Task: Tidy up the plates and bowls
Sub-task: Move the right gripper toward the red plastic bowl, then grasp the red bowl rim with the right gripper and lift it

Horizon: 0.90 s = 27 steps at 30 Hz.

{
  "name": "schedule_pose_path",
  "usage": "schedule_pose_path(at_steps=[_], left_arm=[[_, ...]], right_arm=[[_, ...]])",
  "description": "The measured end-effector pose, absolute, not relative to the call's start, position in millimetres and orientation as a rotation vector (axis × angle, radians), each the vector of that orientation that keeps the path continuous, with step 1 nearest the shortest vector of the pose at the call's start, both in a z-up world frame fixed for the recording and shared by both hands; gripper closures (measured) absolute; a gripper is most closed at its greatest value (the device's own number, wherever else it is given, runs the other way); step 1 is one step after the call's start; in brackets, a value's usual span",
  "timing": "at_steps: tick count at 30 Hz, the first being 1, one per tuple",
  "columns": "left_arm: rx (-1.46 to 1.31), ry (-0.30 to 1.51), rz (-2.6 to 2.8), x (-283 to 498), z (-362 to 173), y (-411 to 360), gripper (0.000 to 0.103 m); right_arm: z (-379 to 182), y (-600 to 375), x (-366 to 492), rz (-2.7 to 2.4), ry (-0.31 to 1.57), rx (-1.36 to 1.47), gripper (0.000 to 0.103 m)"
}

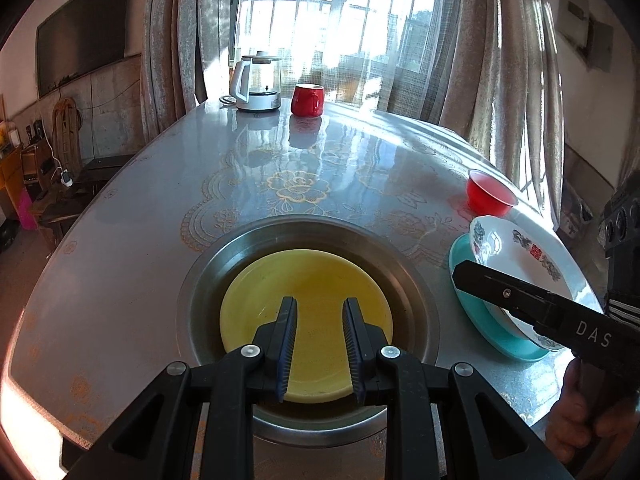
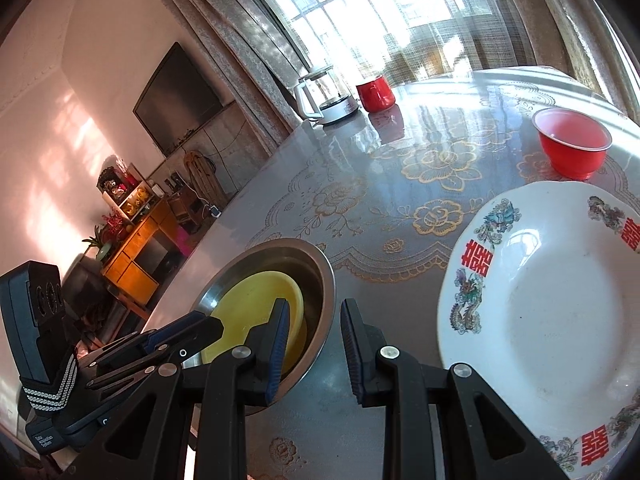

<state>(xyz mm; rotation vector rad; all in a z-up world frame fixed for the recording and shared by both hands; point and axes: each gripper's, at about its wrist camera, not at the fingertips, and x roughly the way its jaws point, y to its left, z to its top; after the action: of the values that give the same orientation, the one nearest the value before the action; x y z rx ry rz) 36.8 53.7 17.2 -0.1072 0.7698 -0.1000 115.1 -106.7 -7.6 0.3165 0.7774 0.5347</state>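
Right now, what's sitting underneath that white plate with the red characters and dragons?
A teal plate lies under the white plate; only its near rim shows in the left view. The rest is covered, so anything else beneath can't be seen.

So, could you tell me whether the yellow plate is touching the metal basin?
Touching: the left wrist view shows the yellow plate lying inside the metal basin.

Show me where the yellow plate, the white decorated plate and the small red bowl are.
yellow plate [image 1: 320,280]: left wrist view, on its bare centre, above the fingertips.
white decorated plate [image 2: 560,300]: right wrist view, on its plain white well.
small red bowl [image 2: 572,152]: right wrist view, on its outer wall.
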Motion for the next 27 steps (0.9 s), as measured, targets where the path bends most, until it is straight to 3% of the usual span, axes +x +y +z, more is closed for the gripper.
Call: schedule_pose_path(at_steps=[27], left_arm=[[0.010, 0.835, -0.219, 102.1, 17.1, -33.2, 0.075]], right_arm=[[-1.2, -262.7, 149.7, 0.207, 0.772, 0.511, 0.072]])
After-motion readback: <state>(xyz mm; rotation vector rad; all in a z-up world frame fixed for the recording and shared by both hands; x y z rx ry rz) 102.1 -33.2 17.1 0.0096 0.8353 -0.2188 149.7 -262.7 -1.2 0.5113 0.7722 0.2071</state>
